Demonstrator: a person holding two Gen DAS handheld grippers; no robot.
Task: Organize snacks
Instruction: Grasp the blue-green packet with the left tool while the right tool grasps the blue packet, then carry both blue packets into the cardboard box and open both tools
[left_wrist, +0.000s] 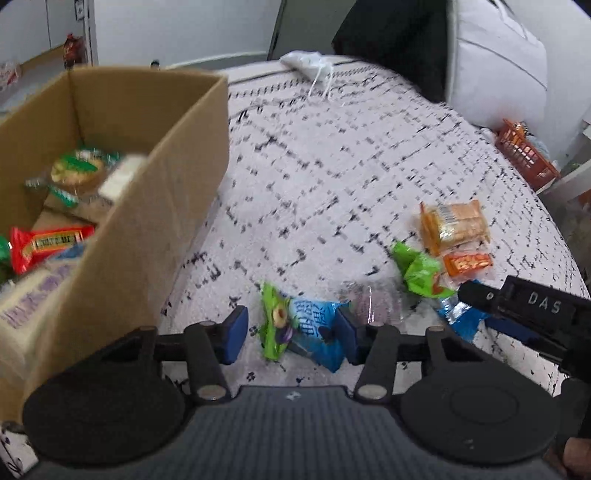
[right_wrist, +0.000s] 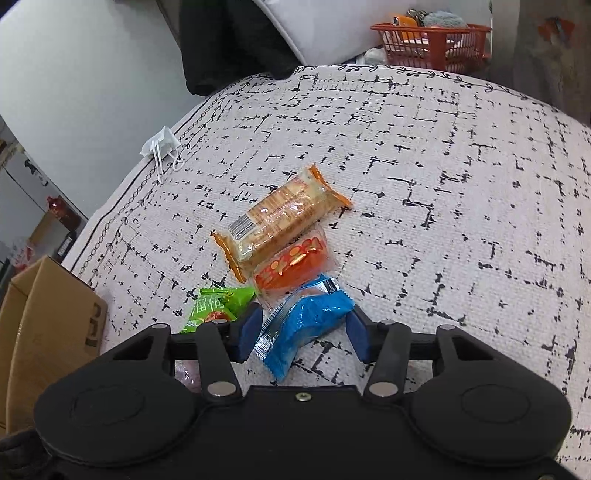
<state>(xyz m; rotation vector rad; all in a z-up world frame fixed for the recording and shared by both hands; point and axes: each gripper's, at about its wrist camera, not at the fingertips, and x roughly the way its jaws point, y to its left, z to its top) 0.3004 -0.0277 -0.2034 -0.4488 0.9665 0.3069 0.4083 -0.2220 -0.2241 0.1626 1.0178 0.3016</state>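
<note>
Straddling a green-and-blue snack packet (left_wrist: 295, 328), the left tongs (left_wrist: 291, 332) stand at a middling width; the right-hand pad touches the blue end, while a gap shows beside the other pad, so I would not call it gripped yet. The right tongs (right_wrist: 303, 330) bracket a blue packet (right_wrist: 306, 325) in much the same way, pads close against its crinkled ends, though whether they press I cannot tell.

Both wrappers look slick and puffy, so a pinch on a sealed end alone could let a packet slide or swing out on the lift. The left packet overlaps a clear pinkish wrapper (left_wrist: 373, 302), which may drag along. By the right tongs a green packet (right_wrist: 218, 308) and an orange-red packet (right_wrist: 295, 264) crowd the blue one, with the cracker pack (right_wrist: 280, 218) touching behind; closing further could nip a neighbour.

Both tongs work close together, and the right one's arm already juts in beside the left's snacks, so a bump is likely if both rise at once.

Leftward the cardboard box (left_wrist: 155, 206) stands near, its tall wall needing clearing. The bed (right_wrist: 443, 184) beyond lies open, its edge well apart.
</note>
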